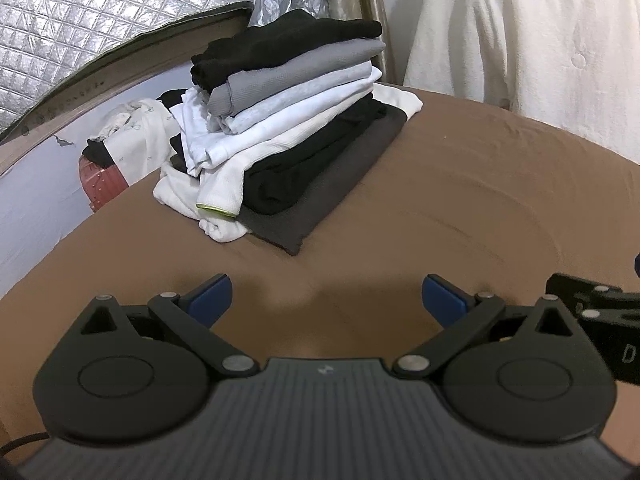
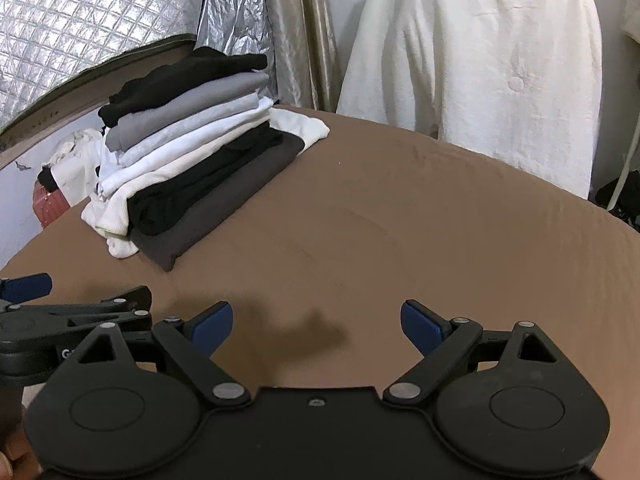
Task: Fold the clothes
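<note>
Clothes weren't in either tool — both grippers hovered empty over bare brown bedsheet (image 1: 460,184). Nearest the lens, left gripper (image 1: 326,300) had its blue-padded fingers (image 1: 212,300) spread wide, nothing between them, sheet showing through the gap. Right gripper (image 2: 316,324) was the same: jaws wide apart, pads clear of any fabric, a soft shadow on the sheet just ahead of it. The two tools sat side by side, close — right one's black linkage poked into the left cam's right edge, and left one's blue tip showed at the far left of the right cam. Further out, toward the bed's far-left corner, sat the stack of folded clothes (image 1: 280,120), well apart from both grippers. Bottom layer was a dark grey piece, w/ black on it, then several white and pale grey items, a mid-grey one, and a black one on top; a white garment stuck out under the stack at both ends. Edges weren't perfectly squared. Behind the stack, off the bed, a pink suitcase (image 1: 100,180) w/ loose white and black clothing heaped on it. Beyond that, silver quilted covering (image 1: 100,12) at left, and a cream robe (image 2: 480,60) hanging at the back right.
</note>
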